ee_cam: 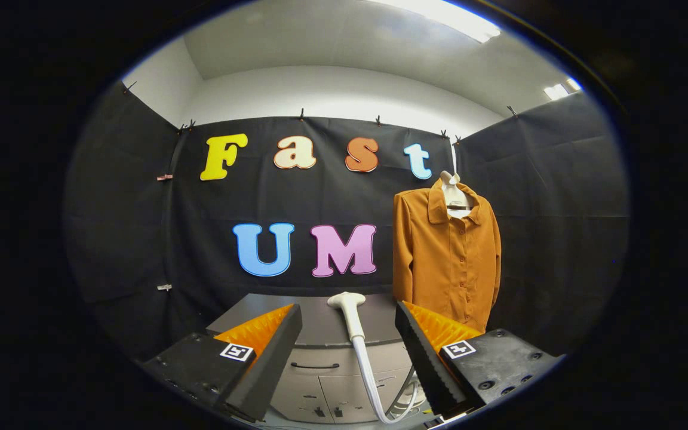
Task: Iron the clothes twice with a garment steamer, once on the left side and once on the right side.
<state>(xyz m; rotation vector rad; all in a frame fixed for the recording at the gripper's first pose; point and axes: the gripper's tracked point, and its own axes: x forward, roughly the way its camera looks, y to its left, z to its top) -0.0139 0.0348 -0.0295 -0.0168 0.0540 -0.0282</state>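
Black cloth lines the booth walls, with a white wall and ceiling lights above. Left to right: a grey cabinet (320, 370) with a drawer and 2 doors stands against the back cloth, its tabletop (314, 322) dark and flat. On that tabletop, roughly ahead of the gap in the jaws, lies the white garment steamer (350, 310), head pointing toward the back wall; its white hose (374, 388) drops over the cabinet front. Gripper (347, 334): jaws wide apart, holding nothing, both fingers short of the steamer. Further right, beyond the right finger, an orange-brown shirt (445, 257) hangs buttoned on a pale hanger (452, 194) against the cloth, just beside the cabinet's right end.
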